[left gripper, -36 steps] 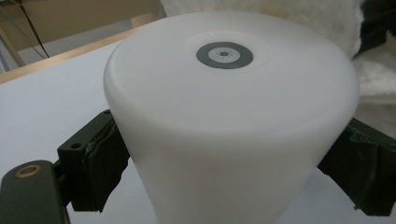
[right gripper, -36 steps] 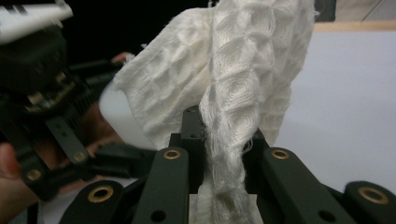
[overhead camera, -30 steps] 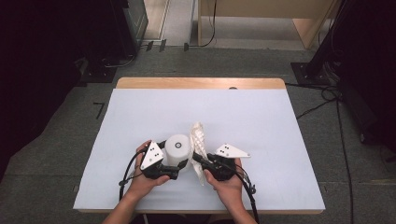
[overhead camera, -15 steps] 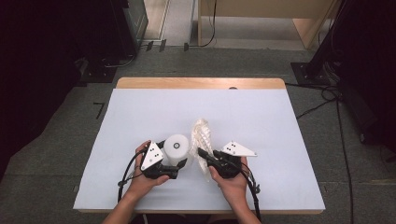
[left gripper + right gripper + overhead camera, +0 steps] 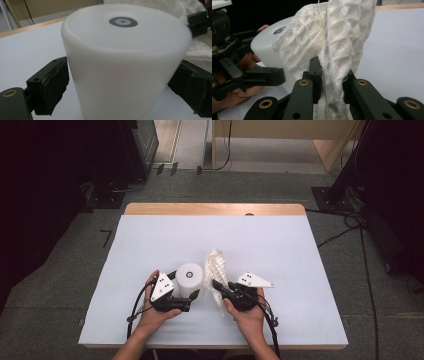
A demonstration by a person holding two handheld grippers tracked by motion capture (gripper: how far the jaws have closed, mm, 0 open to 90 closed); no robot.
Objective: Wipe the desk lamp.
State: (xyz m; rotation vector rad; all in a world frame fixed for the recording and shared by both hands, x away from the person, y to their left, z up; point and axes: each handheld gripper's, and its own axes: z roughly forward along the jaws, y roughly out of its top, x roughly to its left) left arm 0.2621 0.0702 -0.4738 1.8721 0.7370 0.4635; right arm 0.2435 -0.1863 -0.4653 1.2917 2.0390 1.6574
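Grippers, two, black, hand-held, sit at the near edge of a pale blue-white tabletop sheet. Left gripper, with a grey three-cornered plate on top and a trailing cable, is held in the person's left hand; its jaws stand on either side of a white, smooth, round plastic canister with a small grey ring mark on its top. In the left gripper view the dark pads lie against the canister's wall on both sides, clamped on it, and the canister stands upright on the sheet. Right gripper, likewise plated, is held in the person's right hand, just right of the canister; its jaws are pressed together on a white, open-weave, waffle-textured cloth, gathered into a twisted strand between the fingers. From the grip the cloth rises and spreads, and one fold drapes against the canister's right side. In the high view the cloth runs away from the person, just beside the canister. Beyond the canister the sheet extends to a strip of light wooden table edge. Farther off lies grey floor with dark cables and dark equipment stands.
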